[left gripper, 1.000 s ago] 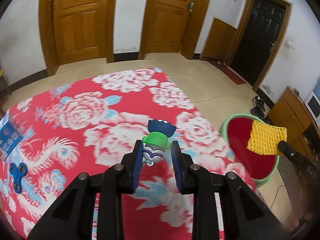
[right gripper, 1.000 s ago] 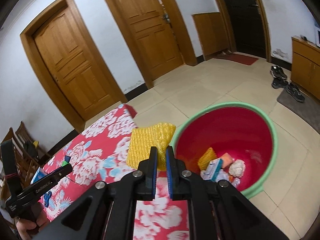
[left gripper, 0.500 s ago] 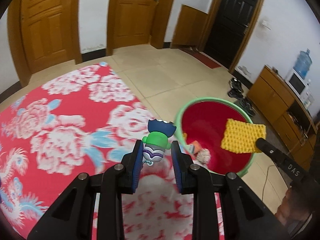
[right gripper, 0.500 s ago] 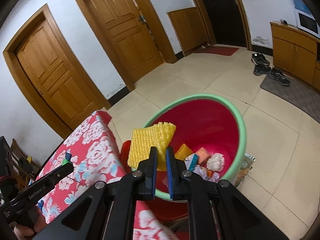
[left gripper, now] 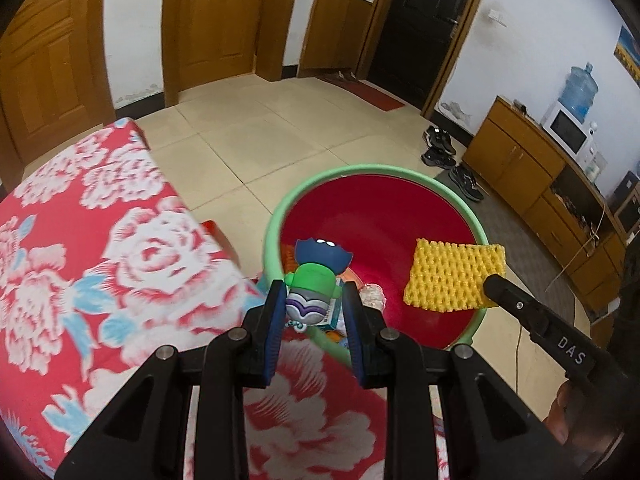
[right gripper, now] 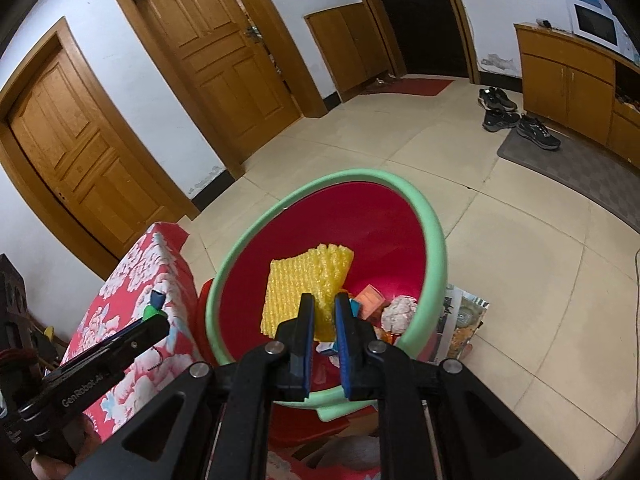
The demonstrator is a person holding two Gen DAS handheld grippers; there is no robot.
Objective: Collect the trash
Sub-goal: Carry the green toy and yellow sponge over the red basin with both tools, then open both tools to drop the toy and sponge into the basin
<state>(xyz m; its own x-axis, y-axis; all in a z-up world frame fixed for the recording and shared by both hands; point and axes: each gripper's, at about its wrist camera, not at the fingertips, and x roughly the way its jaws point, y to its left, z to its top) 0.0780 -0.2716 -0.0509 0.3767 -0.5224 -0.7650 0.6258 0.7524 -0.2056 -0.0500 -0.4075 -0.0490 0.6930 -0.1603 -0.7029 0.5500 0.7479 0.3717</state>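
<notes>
My left gripper (left gripper: 314,294) is shut on a small toy figure (left gripper: 314,280) with a green body and dark blue head, held at the near rim of the red basin with a green rim (left gripper: 276,220). My right gripper (right gripper: 324,308) is shut on a yellow foam net (right gripper: 304,284) and holds it over the basin (right gripper: 436,240). The foam net also shows in the left wrist view (left gripper: 452,274). Several scraps of trash (right gripper: 398,312) lie in the basin's bottom.
The table with the red floral cloth (left gripper: 100,248) ends just left of the basin. The basin stands on a tiled floor (right gripper: 520,248). Shoes (right gripper: 516,120) and a wooden cabinet (right gripper: 568,80) are at the far right. A printed bag (right gripper: 464,320) lies beside the basin.
Both grippers have swung right, from over the table to over the basin, each still holding its item. The foam net is now inside the basin's rim.
</notes>
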